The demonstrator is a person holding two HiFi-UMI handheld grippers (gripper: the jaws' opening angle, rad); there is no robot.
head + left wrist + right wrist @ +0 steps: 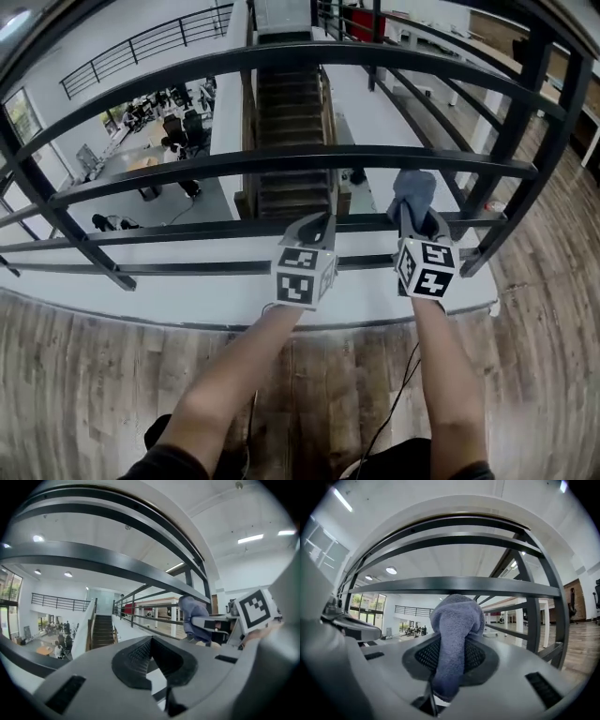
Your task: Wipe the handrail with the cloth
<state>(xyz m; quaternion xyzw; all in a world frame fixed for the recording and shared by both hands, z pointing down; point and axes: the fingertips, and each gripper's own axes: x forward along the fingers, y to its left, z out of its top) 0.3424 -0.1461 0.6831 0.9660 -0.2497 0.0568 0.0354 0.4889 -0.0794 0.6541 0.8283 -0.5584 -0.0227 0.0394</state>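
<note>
While the right gripper (418, 223) pinches the cloth (413, 192) just under a rail (234, 161), the left gripper (317, 225) hangs closed, empty; wiping looks about to start: press on, then slide along.

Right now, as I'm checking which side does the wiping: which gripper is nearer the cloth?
Right. The right gripper is shut on the cloth. The left gripper is shut on nothing, off to the cloth's left and not touching it.

Your blue-grey terry cloth (413, 190) sits in your right tongs (418, 219), just under a bar of the black metal handrail (234, 161). The left tongs (319, 225) are alongside to its left, and the dark staircase (291, 112) lies beyond the rails.
</note>
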